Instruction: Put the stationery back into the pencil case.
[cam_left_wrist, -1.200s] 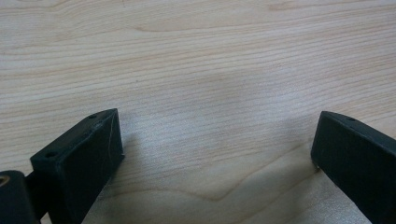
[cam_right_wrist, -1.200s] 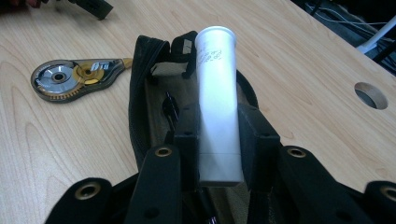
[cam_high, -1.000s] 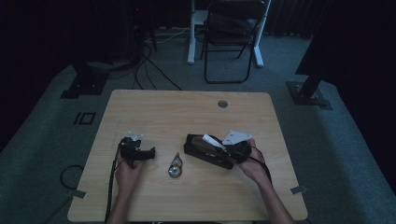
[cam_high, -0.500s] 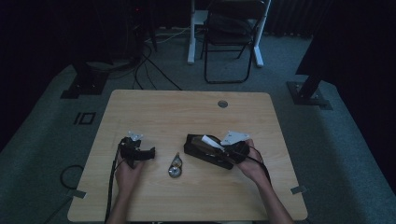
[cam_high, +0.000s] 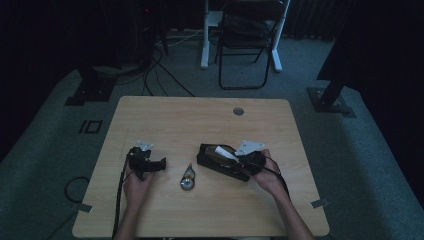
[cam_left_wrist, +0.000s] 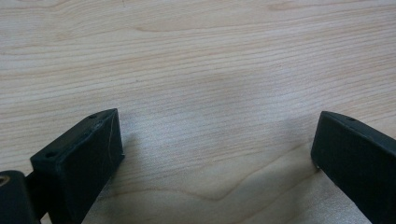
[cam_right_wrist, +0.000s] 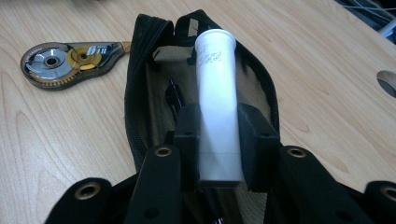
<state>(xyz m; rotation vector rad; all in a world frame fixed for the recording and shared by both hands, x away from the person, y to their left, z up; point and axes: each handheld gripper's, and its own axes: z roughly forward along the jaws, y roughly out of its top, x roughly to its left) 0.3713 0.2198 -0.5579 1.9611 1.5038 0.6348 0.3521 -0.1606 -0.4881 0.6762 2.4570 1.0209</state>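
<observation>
White tube (cam_right_wrist: 215, 98) pinched crosswise by right gripper (cam_right_wrist: 218, 133), long axis running along open black pouch (cam_right_wrist: 140, 112) just beneath; left gripper (cam_left_wrist: 210, 154) spread wide, empty, well apart.

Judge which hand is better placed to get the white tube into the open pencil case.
Right. The right gripper is clamped on the white tube directly over the open pencil case. The left gripper stands open over bare table, apart from the case.

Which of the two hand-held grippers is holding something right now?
The right hand-held gripper: its jaws clamp a white tube above the open black pencil case. The left hand-held gripper is open over bare table.
</observation>
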